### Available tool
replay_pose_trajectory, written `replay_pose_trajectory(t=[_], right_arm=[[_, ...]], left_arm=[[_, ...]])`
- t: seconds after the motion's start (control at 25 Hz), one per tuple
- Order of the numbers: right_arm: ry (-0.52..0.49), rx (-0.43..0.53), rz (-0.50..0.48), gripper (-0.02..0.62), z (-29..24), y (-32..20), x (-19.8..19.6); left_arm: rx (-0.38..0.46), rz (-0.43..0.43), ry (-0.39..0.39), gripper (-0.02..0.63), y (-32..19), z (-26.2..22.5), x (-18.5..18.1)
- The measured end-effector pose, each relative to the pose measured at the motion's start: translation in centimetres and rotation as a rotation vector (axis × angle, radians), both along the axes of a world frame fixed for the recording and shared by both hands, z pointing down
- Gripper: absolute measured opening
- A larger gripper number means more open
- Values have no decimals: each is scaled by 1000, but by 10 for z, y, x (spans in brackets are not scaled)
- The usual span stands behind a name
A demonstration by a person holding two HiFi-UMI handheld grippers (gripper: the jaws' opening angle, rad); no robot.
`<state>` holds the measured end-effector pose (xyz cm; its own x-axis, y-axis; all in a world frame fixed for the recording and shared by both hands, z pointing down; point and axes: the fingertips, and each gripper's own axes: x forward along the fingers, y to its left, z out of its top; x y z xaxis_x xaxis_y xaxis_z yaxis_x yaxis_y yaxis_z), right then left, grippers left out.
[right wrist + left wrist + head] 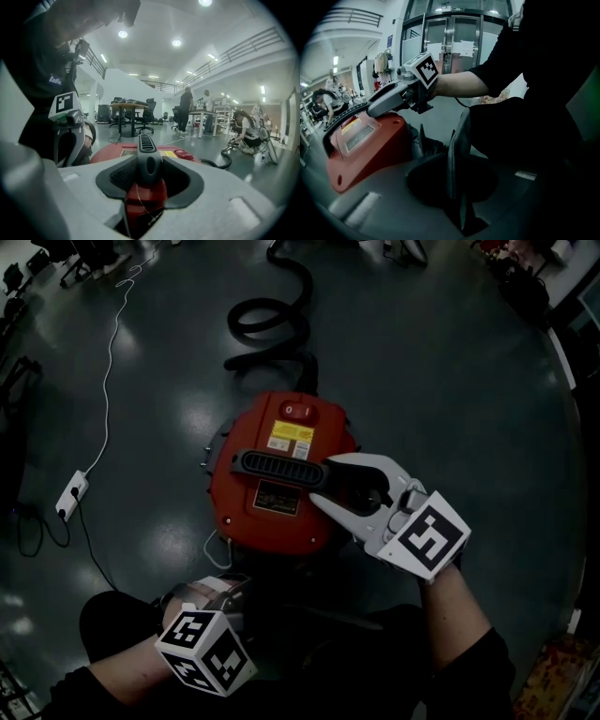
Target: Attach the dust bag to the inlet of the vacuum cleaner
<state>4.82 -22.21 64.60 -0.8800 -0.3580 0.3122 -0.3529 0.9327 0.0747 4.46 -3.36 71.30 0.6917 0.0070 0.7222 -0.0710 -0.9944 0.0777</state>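
Red vacuum cleaner (pixel 281 517) sits on the dark floor (pixel 450 362) right in front of the person, black hose (pixel 272 320) coiling away behind it. R gripper (pixel 321 479) is over the lid, jaws spread wide either side of the right end of the black handle (pixel 277 466). Its own view has the handle running straight out between the pads w/ a gap each side, so it's released, nothing clamped. L gripper (pixel 457 180) is down low at the near side of the vac, by the person's lap, well apart from the R one. Its jaws are nearly together and pinched on a thin dark sheet (pixel 451 159) that stands edge-on between them, w/ a fine weave texture on its face. Too dark to say whether that's the dust bag, and the inlet can't be made out. Off to the left a white cable (pixel 108 362) trails across the floor to a power strip (pixel 72 493). In the bg of the R gripper view: desks, office chairs, ppl standing, and one person crouched (pixel 246 131) at the right.
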Motion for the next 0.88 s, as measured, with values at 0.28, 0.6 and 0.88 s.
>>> replay_pose_trajectory(t=[0.28, 0.6, 0.88], right_arm=[[7, 24, 24, 158, -1, -1, 1], [12, 41, 41, 158, -1, -1, 0], [9, 44, 43, 158, -1, -2, 0]], left_arm=[[-19, 1, -5, 48, -3, 0, 10], [-38, -32, -12, 54, -7, 2, 12], [-74, -61, 20, 54, -10, 1, 3]])
